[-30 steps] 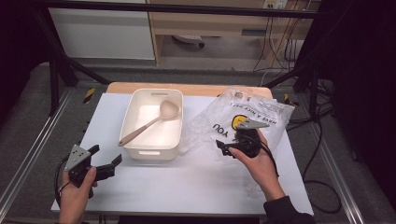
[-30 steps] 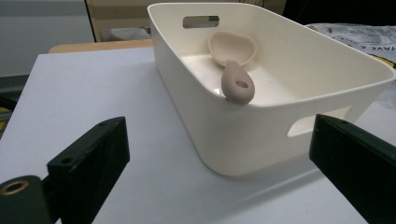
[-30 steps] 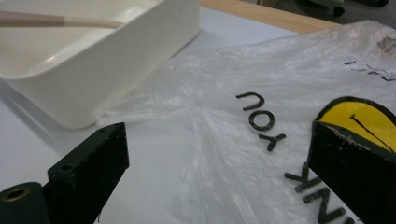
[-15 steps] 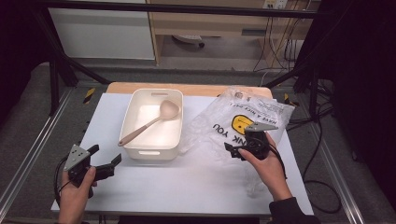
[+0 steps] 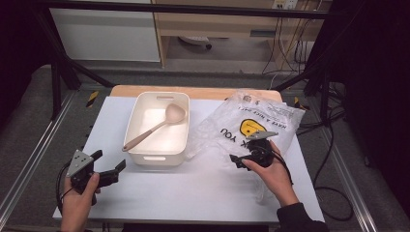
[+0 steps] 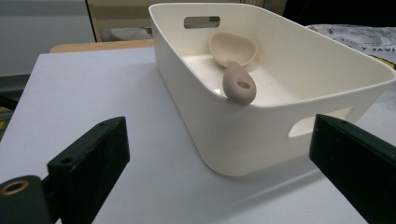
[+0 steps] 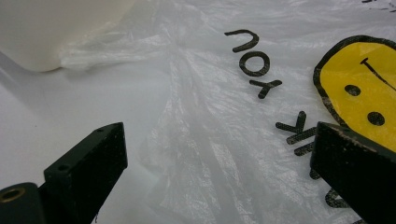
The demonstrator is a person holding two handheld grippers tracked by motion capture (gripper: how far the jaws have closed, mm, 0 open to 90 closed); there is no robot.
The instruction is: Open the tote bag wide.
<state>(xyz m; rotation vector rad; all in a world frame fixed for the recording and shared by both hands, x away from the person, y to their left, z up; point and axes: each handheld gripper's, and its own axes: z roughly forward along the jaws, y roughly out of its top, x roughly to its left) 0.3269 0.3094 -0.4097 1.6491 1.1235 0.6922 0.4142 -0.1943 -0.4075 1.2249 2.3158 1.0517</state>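
Your right gripper [image 5: 247, 155] is hovering over the plastic bag [image 5: 232, 128] lying on the tabletop [image 5: 193, 193] beside the tub [image 5: 140, 155], jaws spread, empty; it's probably light, limp, slippery; pinch a crumpled fold; your left gripper [image 5: 104, 170] is waiting, released.

Table: white rectangular tabletop [image 5: 193, 193] with a bare wooden strip along its far edge.
Bin: cream rectangular plastic bin [image 5: 140, 121] with cut-out handles, standing left of centre.
Spoon: beige silicone spoon [image 5: 153, 127] lying diagonally inside the bin, handle end on the near rim.
Bag: crumpled clear plastic bag [image 5: 227, 123] printed with black letters and a yellow smiley face, lying right of the bin and touching it.
Cables: black cables [image 5: 333, 145] on the floor, right of the table.
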